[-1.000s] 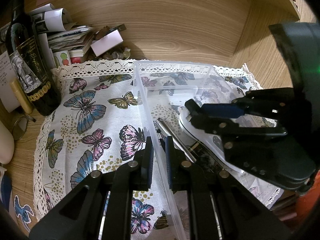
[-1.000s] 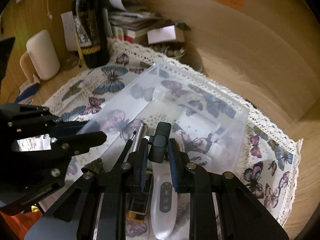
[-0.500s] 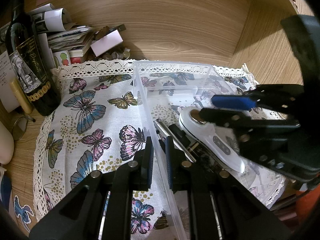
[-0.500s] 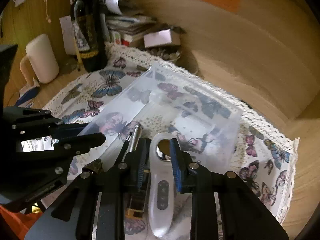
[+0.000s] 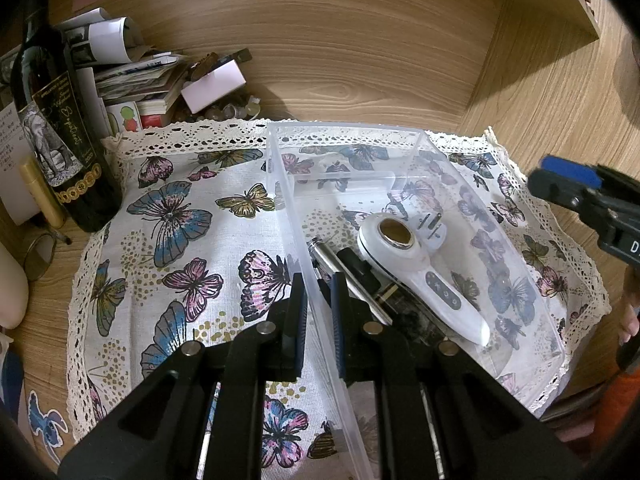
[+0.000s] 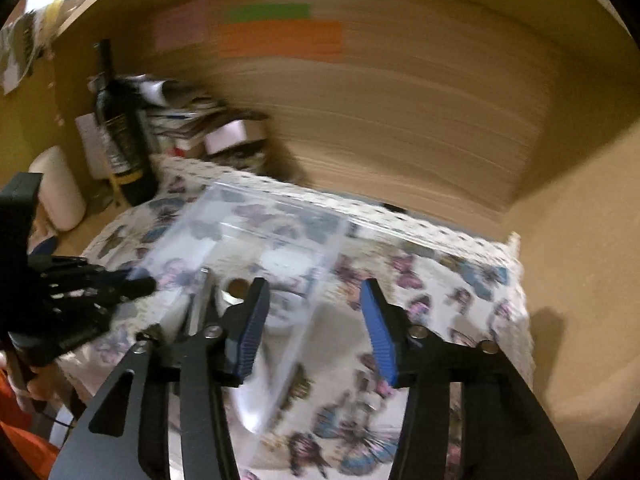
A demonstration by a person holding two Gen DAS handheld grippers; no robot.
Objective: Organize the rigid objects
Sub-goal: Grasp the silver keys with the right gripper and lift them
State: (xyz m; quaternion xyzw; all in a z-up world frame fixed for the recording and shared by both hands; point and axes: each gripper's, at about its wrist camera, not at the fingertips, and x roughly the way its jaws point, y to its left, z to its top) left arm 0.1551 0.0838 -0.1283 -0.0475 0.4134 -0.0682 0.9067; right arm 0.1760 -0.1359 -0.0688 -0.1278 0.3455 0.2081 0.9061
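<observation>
A clear plastic bin (image 5: 420,136) stands on a butterfly-print cloth (image 5: 180,240). Inside it lie a white handheld device (image 5: 420,268) with a round metal head, a silver pen (image 5: 340,268) and a dark object (image 5: 404,304) under them. My left gripper (image 5: 319,308) is shut on the bin's left wall (image 5: 296,208) near its front. My right gripper (image 6: 316,320) is open and empty, raised above the bin's right side; the right wrist view is blurred. It shows at the right edge of the left wrist view (image 5: 580,192). The bin (image 6: 256,232) also shows in the right wrist view.
A dark wine bottle (image 5: 56,136) stands at the cloth's back left, beside a pile of books and papers (image 5: 136,76) and a pink box (image 5: 212,86). Wooden walls (image 5: 360,60) close the back and right. A cream mug (image 6: 60,188) stands far left.
My right gripper let go of the white device, opened wide and pulled up and away to the right. The device now lies in the bin. My left gripper has not moved.
</observation>
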